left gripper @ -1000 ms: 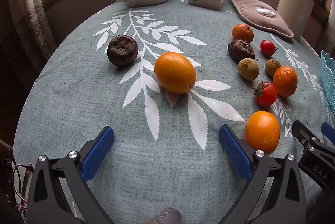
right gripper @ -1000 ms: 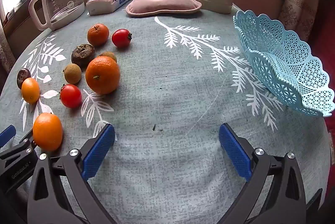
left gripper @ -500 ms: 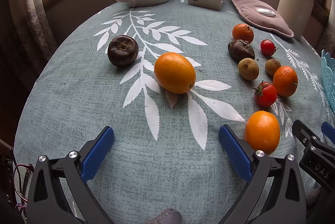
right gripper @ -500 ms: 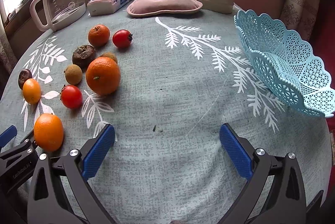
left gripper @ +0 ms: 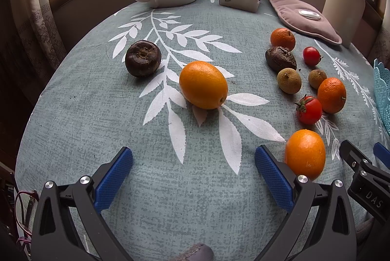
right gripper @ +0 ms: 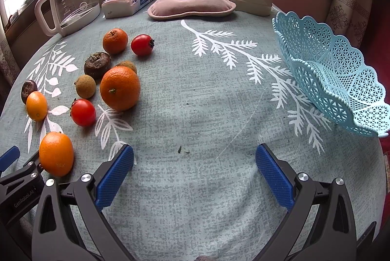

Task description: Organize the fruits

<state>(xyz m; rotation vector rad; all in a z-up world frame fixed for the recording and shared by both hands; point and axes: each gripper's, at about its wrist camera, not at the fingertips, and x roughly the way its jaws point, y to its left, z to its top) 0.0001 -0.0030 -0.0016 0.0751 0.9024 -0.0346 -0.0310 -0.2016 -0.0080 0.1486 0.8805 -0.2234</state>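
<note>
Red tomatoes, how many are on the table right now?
2. A small red tomato sits toward the far side, beside the small orange tangerine. A second red tomato lies nearer, left of the large orange tangerine. None seem hidden.

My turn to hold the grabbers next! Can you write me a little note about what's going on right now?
Left gripper: open, holding nothing, low over the table near an oval orange fruit.
Right gripper: open, holding nothing, over bare tablecloth.
Fruit: all on the cloth, including a big orange, two tomatoes, two dark fruits and two small brown ones.
Blue basket: at the right edge; no fruit visible in it.
Done: nothing yet.
Left: probably move each fruit into the basket.
</note>
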